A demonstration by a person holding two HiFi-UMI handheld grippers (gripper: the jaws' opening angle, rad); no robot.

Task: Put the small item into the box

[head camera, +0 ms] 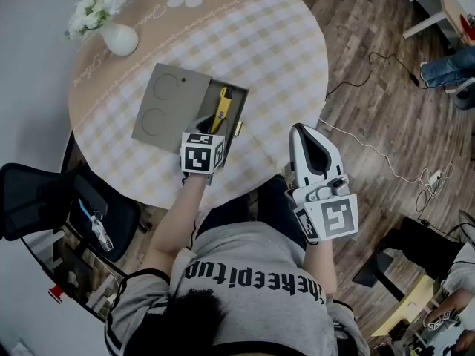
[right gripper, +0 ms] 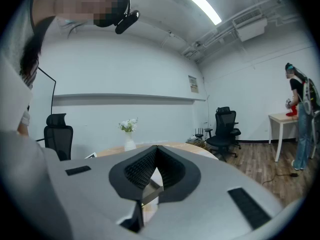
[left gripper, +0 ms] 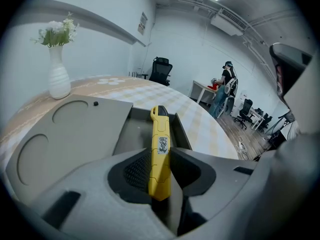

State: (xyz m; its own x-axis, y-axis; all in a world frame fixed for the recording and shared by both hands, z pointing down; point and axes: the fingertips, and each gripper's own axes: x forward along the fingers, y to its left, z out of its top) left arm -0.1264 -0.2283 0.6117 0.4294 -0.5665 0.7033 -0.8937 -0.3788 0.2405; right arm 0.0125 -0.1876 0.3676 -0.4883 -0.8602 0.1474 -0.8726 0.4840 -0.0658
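Observation:
A yellow utility knife (left gripper: 160, 149) is clamped between my left gripper's (left gripper: 161, 159) jaws. It points away over the open tray of a grey box (left gripper: 134, 131), and its far tip reaches the tray's far wall. In the head view the knife (head camera: 221, 107) lies along the tray's right side, with the left gripper (head camera: 208, 127) at the box's near edge. The box's lid (head camera: 166, 102), with two round recesses, lies open to the left. My right gripper (head camera: 302, 133) is shut and empty, off the table's near edge to the right. Its jaws meet at the tip (right gripper: 156, 152).
The box sits on a round table with a checked cloth (head camera: 274, 43). A white vase of flowers (head camera: 111, 32) stands at the table's far left. A black office chair (head camera: 52, 199) is at the near left. Cables (head camera: 386, 158) trail on the wooden floor to the right.

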